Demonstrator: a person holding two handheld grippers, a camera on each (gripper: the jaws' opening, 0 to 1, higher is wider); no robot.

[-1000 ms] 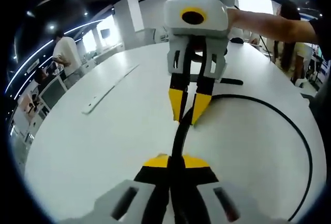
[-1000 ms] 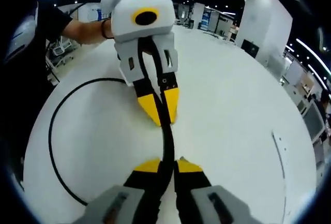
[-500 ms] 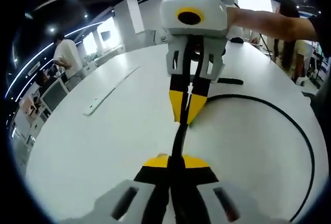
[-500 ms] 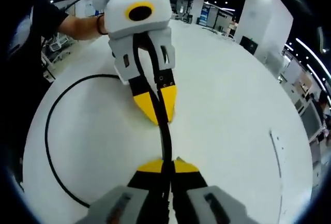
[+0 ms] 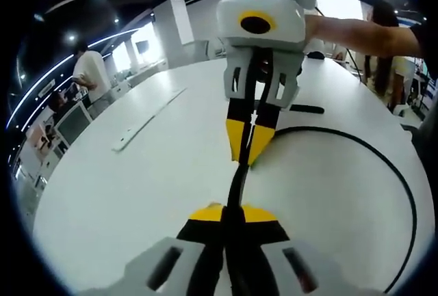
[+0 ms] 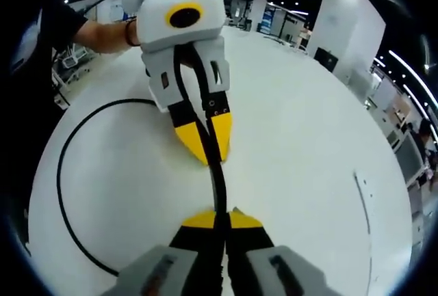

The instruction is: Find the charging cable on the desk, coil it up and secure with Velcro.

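Observation:
A black charging cable [image 5: 237, 180] runs in a short straight stretch between my two grippers, which face each other over the white desk [image 5: 123, 193]. My left gripper [image 5: 228, 212] is shut on it at the bottom of the left gripper view. My right gripper [image 5: 248, 156] comes in from above, shut on the same cable. From there the cable sweeps out in a wide loop [image 5: 404, 193] on the desk. The right gripper view mirrors this: my right gripper [image 6: 219, 217] is shut on the cable [image 6: 219, 183], the left gripper [image 6: 209, 154] pinches it further on, and the loop [image 6: 61, 173] lies at the left.
A short black strip [image 5: 304, 108] lies on the desk behind the right gripper. A long white strip [image 5: 144, 119] lies at the left, also seen as a thin strip [image 6: 363, 200]. A person's arm [image 5: 356, 33] holds the right gripper. Another person [image 5: 85, 70] stands far off.
My right gripper's jaws, slightly apart around the cable a second ago, have shut on it. Both grippers otherwise hold nearly the same place.

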